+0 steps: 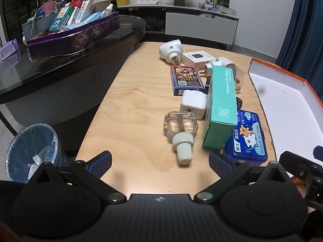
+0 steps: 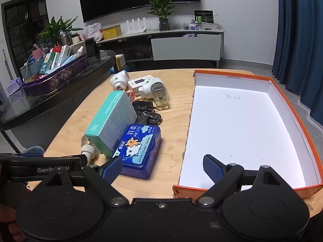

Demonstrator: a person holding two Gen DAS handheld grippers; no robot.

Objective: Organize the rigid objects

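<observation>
Pale wood, card, glass and plastic

The table (image 1: 131, 104) is pale wood with visible grain and a smooth, faintly shiny finish. The orange box (image 2: 238, 133) looks like matt cardboard, white inside. The bandage box (image 1: 221, 104) is smooth teal card. The clear bottle (image 1: 180, 128) looks glassy with a ribbed off-white plastic cap. The blue case (image 2: 139, 151) is glossy plastic. The chargers (image 1: 193, 104) are smooth white plastic. Each hand-held gripper (image 1: 160, 159) is matt black plastic with ribbed blue pads (image 2: 213, 169).

Dim room, sharp focus, fisheye bending at edges, glare on box floor (image 2: 242, 125).
</observation>
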